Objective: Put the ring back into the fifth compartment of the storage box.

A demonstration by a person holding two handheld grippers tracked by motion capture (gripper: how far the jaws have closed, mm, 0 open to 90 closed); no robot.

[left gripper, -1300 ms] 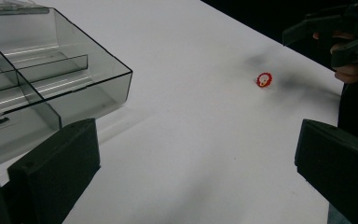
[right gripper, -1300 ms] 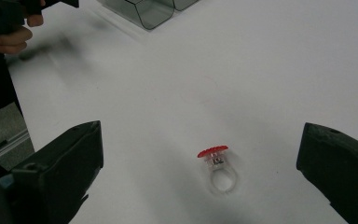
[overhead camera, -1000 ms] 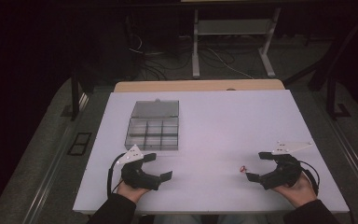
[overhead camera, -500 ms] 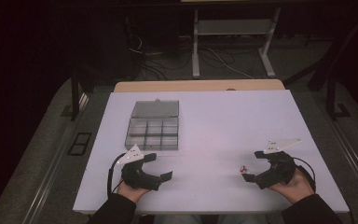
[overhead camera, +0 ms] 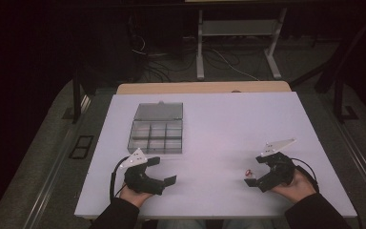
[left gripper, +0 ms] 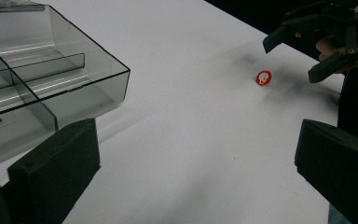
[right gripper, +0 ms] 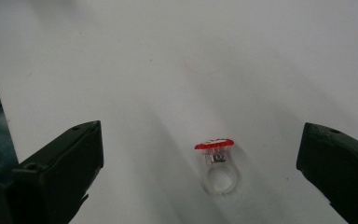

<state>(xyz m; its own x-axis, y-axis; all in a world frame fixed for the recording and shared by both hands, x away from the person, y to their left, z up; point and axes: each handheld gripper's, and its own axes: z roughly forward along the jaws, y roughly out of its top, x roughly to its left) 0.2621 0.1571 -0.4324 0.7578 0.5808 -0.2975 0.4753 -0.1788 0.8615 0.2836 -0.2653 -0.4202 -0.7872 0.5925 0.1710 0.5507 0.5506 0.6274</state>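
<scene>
Right hand-held gripper [right gripper: 200, 154] wide open — red-topped ring [right gripper: 216, 163] between its jaws, untouched, left hand-held gripper [overhead camera: 161, 171] wide, empty

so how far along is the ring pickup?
Done: compartment box sits open, its visible compartments empty. In hand: right gripper open, jaws either side of the red-topped ring, not gripping. Left gripper open beside the box. Left: close, lift, carry to the box.
</scene>
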